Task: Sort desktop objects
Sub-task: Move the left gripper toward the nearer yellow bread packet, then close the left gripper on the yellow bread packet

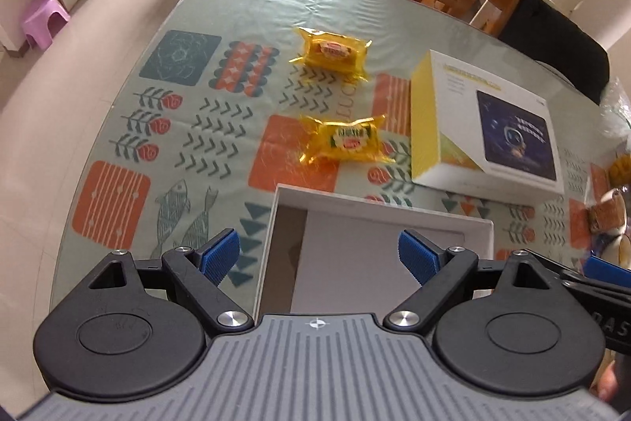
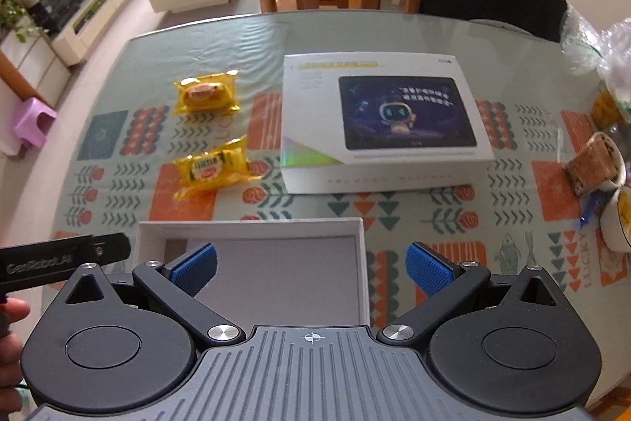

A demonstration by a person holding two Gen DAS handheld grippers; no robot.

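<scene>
Left tongs (image 1: 318, 259): hovering released, blue pads spread wide above the near edge of the open white tray (image 1: 378, 216), gripping nothing.
Right tongs (image 2: 311, 269): also hanging released and empty over the same tray, its left pad over the tray floor, its right pad over the cloth.
Open white tray: sitting empty at the near side of the worktop (image 2: 236, 30), a glass-topped surface showing a patterned cloth.
Near yellow snack packet (image 2: 215, 168): lying just beyond the tray; red-and-green label too blurred to read.
Far yellow snack packet (image 2: 207, 97): resting farther back, apart from the first; label unreadable.
White box lid (image 2: 384, 123): lying right of the packets, showing a cartoon robot on a dark screen with small script that cannot be made out.
Writing: "LUCKY" is showing on the cloth at right; "GenRobot.AI" is reading on the black bar (image 2: 59, 261) of the left tool.
Bowls (image 2: 603, 164): standing at the right edge.
</scene>
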